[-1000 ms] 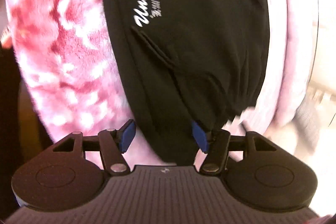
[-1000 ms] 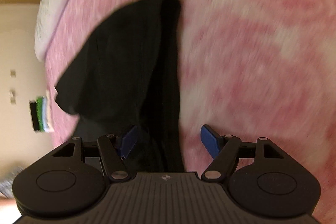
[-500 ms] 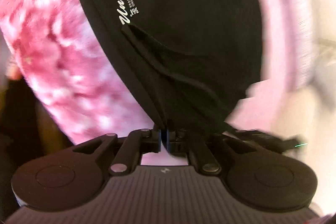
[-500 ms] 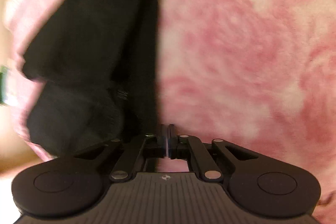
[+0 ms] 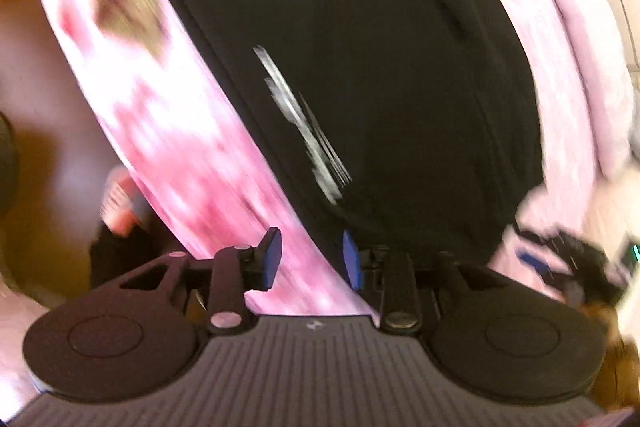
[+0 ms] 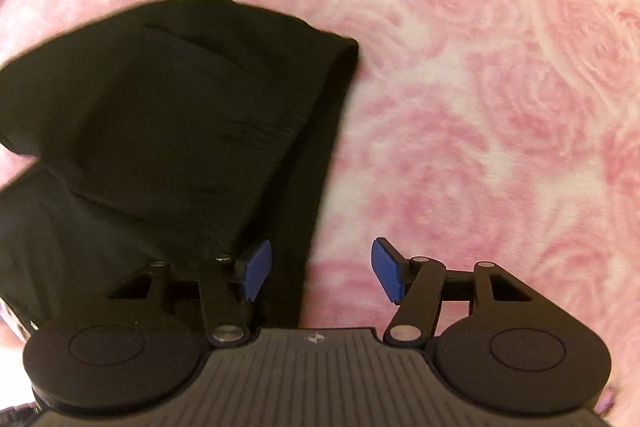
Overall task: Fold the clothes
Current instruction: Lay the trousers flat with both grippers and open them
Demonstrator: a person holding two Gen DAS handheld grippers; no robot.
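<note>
Now both sets of tongs, left gripper [image 5: 310, 263] and right gripper [image 6: 320, 275], stand wide, having let go. So the soft black cloth garment [image 6: 168, 131] lies folded on the pink rose blanket [image 6: 480, 107], near its edge.

To my right, bare pink rose blanket [image 6: 500, 107] leaves my right gripper [image 6: 322, 275] free passage; the folded black garment [image 6: 180, 115] blocks the left side.

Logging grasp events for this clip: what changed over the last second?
Both grippers, left and right, closed on the black garment half a second ago and have since opened, releasing it. The garment stays on the pink blanket.
</note>
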